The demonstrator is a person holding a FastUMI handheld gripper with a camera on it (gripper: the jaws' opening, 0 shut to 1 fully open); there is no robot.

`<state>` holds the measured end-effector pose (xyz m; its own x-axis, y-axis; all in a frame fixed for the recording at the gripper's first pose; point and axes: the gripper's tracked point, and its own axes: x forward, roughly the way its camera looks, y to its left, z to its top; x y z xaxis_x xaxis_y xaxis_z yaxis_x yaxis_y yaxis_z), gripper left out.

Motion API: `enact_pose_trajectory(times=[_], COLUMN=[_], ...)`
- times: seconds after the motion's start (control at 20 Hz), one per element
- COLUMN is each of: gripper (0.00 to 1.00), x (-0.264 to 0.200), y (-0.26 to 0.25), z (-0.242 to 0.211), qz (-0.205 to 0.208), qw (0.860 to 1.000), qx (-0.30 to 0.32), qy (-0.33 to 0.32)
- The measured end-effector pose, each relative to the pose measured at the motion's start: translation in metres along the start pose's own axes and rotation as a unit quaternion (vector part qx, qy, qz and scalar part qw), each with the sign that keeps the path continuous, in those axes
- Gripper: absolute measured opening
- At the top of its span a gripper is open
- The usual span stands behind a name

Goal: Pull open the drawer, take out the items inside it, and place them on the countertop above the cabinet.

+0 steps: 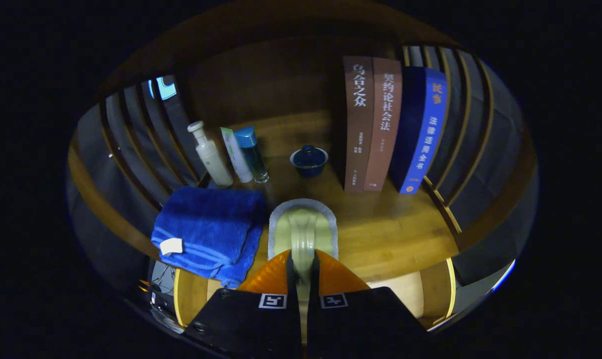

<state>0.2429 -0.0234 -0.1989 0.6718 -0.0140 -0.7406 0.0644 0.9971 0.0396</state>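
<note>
My gripper point(301, 269) is shut on a pale green sachet with a silvery sealed edge point(303, 227), which sticks out ahead of the fingers just above the wooden countertop point(395, 229). Both fingers press on its near end. A folded blue towel point(209, 232) lies on the countertop right beside the sachet, with a white tag at its near corner. Below the fingers, the open wooden drawer point(405, 294) shows its pale inside; what lies in it is hidden behind the gripper.
At the back of the countertop stand a white pump bottle point(211, 154), a white tube point(235, 154), a blue-capped bottle point(252, 152), a dark blue lidded cup point(309, 160) and three upright books point(393, 124). Slatted wooden side walls point(460, 144) close in both sides.
</note>
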Motion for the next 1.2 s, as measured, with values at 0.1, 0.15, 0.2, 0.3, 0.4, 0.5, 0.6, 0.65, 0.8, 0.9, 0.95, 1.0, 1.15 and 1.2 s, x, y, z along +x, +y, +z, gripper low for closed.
enact_pose_trajectory(times=[0.1,0.15,0.2,0.3,0.4,0.5,0.6,0.65,0.8,0.9,0.95,1.0,1.15,1.2], gripper=[0.10,0.10,0.10,0.10,0.15,0.28,0.49,0.59,0.89,1.00,1.00,1.00,0.99,1.00], x=[0.024,0.033,0.042,0.058,0.065,0.068,0.067,0.068,0.060,0.049,0.044,0.037,0.011,0.001], y=[-0.004,-0.006,-0.007,-0.008,-0.008,-0.003,-0.006,-0.005,-0.003,-0.002,-0.001,-0.001,0.003,0.006], z=[0.003,0.005,0.005,0.008,0.014,0.013,0.013,0.014,0.017,0.019,0.018,0.018,0.010,0.005], qz=[-0.008,-0.011,-0.012,-0.013,-0.010,0.002,0.000,0.004,0.008,0.004,0.003,0.002,0.000,0.003], qw=[1.000,1.000,1.000,0.999,0.999,0.999,0.999,0.999,1.000,1.000,1.000,1.000,0.999,0.999], qx=[-0.001,0.001,0.006,0.017,0.020,0.023,0.026,0.029,0.029,0.021,0.017,0.014,0.004,0.000], qy=[0.008,0.015,0.024,0.032,0.026,0.029,0.027,0.023,0.009,0.001,-0.005,-0.012,-0.033,-0.042])
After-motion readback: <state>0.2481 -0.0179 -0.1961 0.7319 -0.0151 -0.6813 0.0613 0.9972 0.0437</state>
